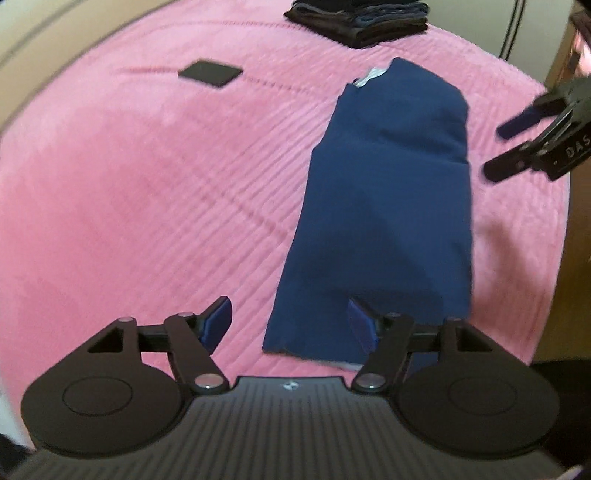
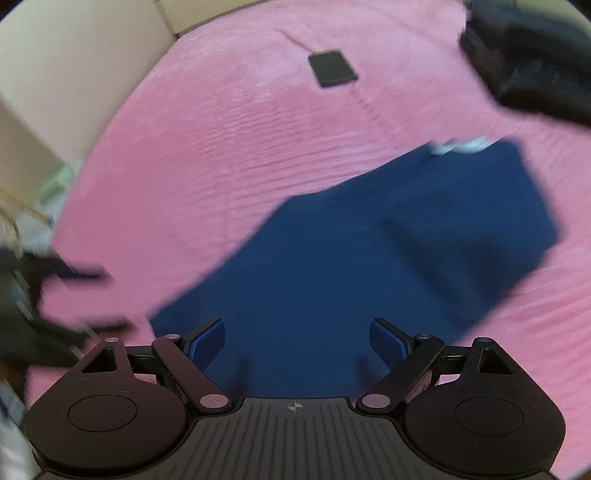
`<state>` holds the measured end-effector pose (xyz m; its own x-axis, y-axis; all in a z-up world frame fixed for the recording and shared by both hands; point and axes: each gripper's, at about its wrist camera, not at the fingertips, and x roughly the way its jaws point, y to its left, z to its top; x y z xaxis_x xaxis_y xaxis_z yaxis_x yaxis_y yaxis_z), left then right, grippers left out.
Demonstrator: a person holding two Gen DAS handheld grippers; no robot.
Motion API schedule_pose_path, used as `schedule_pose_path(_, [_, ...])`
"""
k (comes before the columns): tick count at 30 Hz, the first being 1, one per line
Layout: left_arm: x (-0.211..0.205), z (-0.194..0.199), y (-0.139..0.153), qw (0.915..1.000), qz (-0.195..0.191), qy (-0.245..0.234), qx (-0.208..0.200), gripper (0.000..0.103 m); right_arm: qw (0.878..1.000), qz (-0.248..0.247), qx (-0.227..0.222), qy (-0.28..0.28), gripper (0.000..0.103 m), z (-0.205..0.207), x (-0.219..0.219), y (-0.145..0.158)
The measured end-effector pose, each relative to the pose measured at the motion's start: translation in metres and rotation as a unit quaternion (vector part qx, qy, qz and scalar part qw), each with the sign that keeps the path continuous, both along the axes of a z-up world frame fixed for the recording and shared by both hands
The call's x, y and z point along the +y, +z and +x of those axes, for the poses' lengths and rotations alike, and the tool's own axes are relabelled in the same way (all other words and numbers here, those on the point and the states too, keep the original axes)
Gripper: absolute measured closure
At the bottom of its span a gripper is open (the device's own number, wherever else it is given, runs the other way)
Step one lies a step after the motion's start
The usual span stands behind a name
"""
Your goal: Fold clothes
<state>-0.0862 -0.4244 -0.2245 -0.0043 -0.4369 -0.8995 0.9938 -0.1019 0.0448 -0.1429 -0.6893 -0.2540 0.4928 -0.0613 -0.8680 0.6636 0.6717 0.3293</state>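
A navy blue garment lies folded in a long strip on the pink bedspread, a white label showing at its far end. My left gripper is open over the strip's near corner, one finger above the cloth and the other above the bedspread. My right gripper comes in from the right edge, jaws apart, beside the strip. In the right wrist view the right gripper is open above the garment, nothing between its pads. The left gripper is a blur at the left.
A stack of folded dark clothes sits at the far end of the bed, also visible as the dark stack. A flat black square lies on the bedspread, the same square beyond the garment. Beige wall borders the bed.
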Motion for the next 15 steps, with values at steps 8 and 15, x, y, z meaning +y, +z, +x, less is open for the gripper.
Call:
schedule_pose_path(8, [-0.029, 0.032, -0.094, 0.9959, 0.055, 0.01, 0.071, 0.055, 1.0, -0.008, 0.015, -0.015, 0.015, 0.03, -0.016, -0.023])
schedule_pose_path(15, [-0.004, 0.011, -0.019, 0.9931, -0.031, -0.048, 0.102, 0.1, 0.995, 0.034, -0.023, -0.091, 0.0, 0.006, -0.036, -0.003])
